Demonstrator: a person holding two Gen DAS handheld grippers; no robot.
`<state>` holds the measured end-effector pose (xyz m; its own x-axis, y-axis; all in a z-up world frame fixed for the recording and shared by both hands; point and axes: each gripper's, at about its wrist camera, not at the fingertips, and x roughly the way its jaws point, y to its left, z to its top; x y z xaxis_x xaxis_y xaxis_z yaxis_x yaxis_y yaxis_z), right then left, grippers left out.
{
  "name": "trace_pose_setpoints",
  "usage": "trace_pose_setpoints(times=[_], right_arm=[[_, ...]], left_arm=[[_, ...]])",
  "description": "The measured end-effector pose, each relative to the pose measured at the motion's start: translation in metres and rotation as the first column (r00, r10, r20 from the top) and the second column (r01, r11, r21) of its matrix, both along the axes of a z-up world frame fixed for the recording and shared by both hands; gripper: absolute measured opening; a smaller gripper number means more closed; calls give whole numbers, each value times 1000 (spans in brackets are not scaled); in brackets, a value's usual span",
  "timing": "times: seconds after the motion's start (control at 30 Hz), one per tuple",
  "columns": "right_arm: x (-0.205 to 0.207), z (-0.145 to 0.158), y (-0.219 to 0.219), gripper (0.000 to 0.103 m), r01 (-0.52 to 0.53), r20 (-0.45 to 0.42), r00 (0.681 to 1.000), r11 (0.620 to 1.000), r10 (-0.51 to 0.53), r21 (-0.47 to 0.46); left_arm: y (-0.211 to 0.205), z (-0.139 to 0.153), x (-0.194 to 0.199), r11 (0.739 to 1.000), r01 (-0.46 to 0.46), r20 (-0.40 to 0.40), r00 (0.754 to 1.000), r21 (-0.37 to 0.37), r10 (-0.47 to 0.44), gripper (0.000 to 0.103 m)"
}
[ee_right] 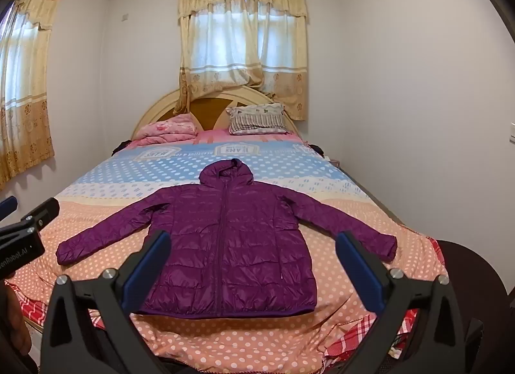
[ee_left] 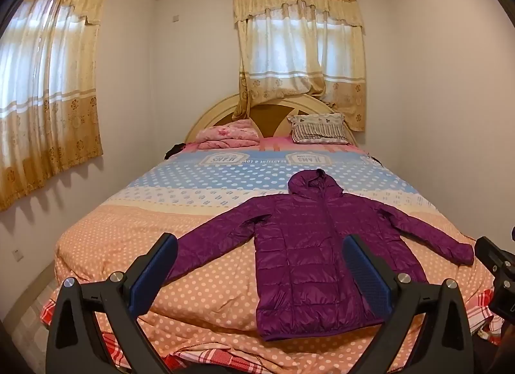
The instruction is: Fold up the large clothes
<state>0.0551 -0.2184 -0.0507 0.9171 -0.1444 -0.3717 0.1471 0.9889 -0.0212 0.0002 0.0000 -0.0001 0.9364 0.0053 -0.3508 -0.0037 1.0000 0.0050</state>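
Note:
A purple quilted hooded jacket lies flat, front up and zipped, on the bed's polka-dot cover, sleeves spread to both sides, hood toward the headboard. My left gripper hovers short of the hem, open wide with nothing between its blue-padded fingers. My right gripper also stands open and empty in front of the hem. The right gripper's body shows at the right edge of the left wrist view; the left gripper's body shows at the left edge of the right wrist view.
The bed fills the room between white walls. A folded pink blanket and a patterned pillow lie by the headboard. Curtained windows are behind and to the left. Red checked cloth hangs at the near edge.

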Motion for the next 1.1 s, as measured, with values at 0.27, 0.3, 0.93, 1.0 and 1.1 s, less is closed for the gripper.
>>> trace_pose_setpoints(times=[0.27,0.3,0.93,1.0,1.1], right_arm=[[0,0,0,103,-1,-8,1000,1000,2,6],[0,1,0,103,-3,-9,1000,1000,3,7],[5,-7,-1,103,-5,-21,1000,1000,5,11],[5,-9,-1,103,-5,-22,1000,1000,5,12],[6,-12,-2,103,-5,-26,1000,1000,6,15]], left_arm=[[0,1,1,1000,0,8,1000,-2,0,102],[1,1,2,1000,-1,7,1000,-2,1,102],[1,-3,1,1000,0,0,1000,-3,0,102],[2,-5,3,1000,0,-3,1000,-5,0,102],[1,-5,3,1000,0,-7,1000,-5,0,102]])
